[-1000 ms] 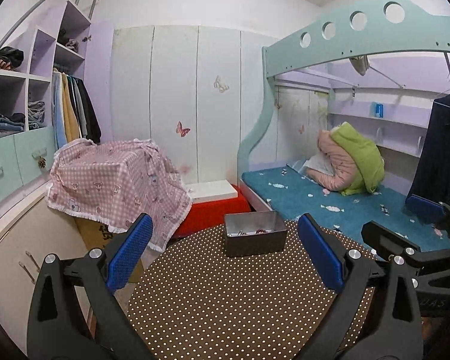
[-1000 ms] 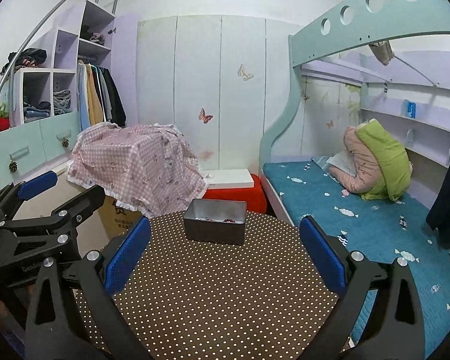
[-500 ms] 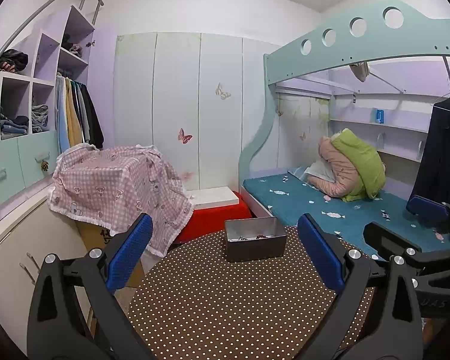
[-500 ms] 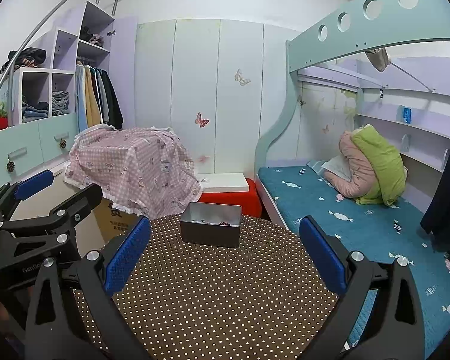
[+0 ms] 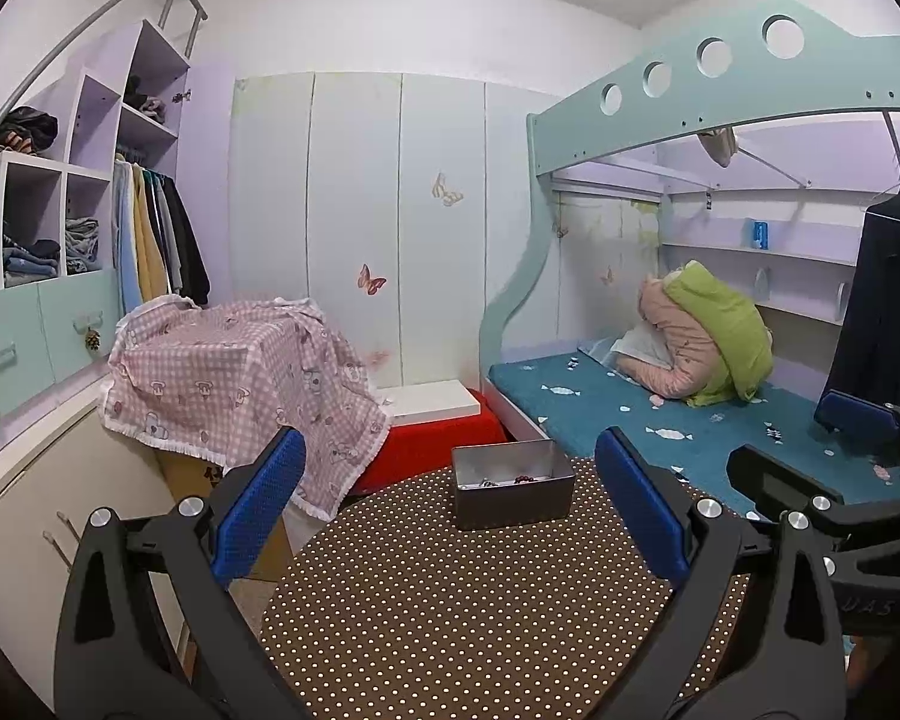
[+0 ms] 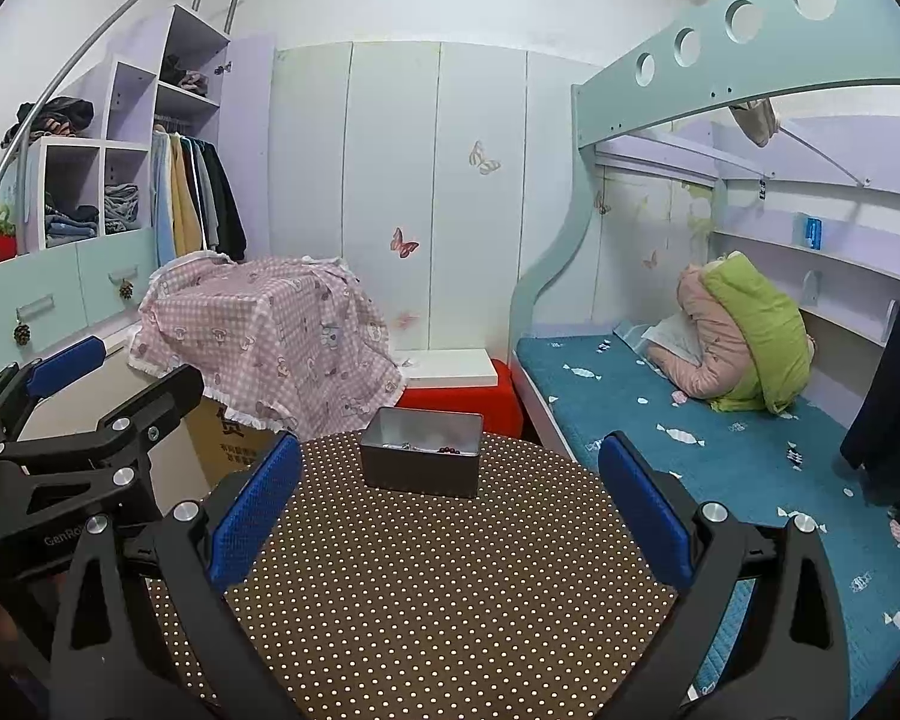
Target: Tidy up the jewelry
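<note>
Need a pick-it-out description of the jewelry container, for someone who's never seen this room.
Find the round table with the brown polka-dot cloth in front of the bunk bed. At its far edge sits a small grey metal tin, rectangular and lidless, with dark beads lying inside. It is the only object on the cloth, with the red box on the floor behind it.

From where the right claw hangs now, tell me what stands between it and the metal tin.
Nothing visible does. Only bare dotted tablecloth lies between the open right claw and the metal tin, which stands alone at the far edge. The left claw is off to the side, out of that path.
</note>
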Tool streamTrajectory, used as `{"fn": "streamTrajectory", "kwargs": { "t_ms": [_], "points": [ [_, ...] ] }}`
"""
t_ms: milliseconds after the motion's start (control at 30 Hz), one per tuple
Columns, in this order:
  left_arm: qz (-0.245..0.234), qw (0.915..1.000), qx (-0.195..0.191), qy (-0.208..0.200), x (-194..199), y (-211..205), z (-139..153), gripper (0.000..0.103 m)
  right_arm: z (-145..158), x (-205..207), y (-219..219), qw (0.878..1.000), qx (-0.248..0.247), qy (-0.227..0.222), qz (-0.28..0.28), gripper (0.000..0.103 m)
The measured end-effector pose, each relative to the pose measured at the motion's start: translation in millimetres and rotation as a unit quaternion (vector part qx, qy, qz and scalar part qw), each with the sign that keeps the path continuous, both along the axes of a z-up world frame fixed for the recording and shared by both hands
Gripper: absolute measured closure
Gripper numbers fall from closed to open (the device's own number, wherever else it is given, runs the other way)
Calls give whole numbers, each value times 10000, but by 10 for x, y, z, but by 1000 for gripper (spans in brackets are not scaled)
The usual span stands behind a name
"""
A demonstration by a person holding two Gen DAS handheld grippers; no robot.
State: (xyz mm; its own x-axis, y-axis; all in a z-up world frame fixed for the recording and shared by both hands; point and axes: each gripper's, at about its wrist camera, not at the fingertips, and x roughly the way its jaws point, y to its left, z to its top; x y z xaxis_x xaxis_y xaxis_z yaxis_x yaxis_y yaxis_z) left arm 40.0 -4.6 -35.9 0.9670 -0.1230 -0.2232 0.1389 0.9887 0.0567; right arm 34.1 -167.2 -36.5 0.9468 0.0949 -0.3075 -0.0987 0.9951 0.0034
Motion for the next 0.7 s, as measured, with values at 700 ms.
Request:
{"fn": "streamTrajectory", "kwargs": {
  "t_ms": [700],
  "points": [
    [16, 9999, -15, -140, -24, -23, 12, 6, 37, -23, 42, 10000, -6, -75, -15, 7]
  ]
}}
